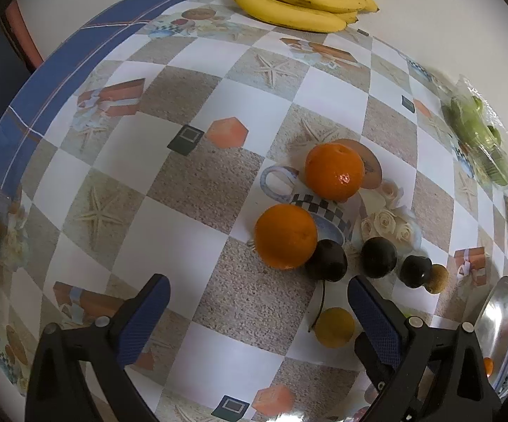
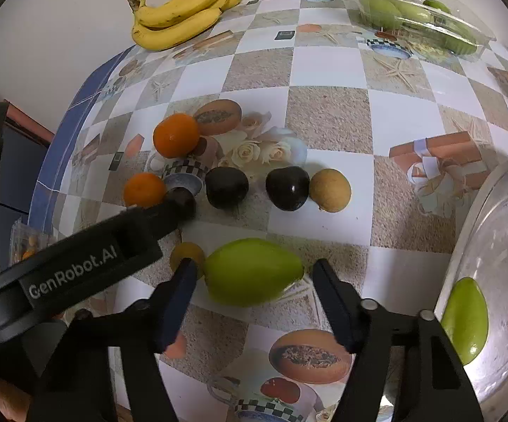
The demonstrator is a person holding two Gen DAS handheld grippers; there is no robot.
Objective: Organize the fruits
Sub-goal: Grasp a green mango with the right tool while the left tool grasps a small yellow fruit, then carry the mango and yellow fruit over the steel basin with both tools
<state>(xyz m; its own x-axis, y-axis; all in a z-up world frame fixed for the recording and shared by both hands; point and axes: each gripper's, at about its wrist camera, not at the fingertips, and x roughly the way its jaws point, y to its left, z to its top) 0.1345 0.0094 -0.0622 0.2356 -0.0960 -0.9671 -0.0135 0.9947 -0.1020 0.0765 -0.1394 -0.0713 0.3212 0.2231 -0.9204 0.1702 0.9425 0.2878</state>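
My right tool (image 2: pixel 254 281) hangs wide open around the green mango-like fruit (image 2: pixel 252 271) on the tabletop (image 2: pixel 327 112), one finger at either end, neither pressing yet. I judge this the pickup step: the metal tray (image 2: pixel 493 232) to my right already holds a green fruit (image 2: pixel 464 320) and a bit of orange. Next I should close gently across the fruit, lift, and carry it to the tray. My left tool (image 1: pixel 259 302) is open too, empty, hovering near the nearer orange (image 1: pixel 285 236) and dark plums (image 1: pixel 326 260). A small yellow fruit (image 2: pixel 185 254) sits close beside my left-hand finger, so I must not nudge it.
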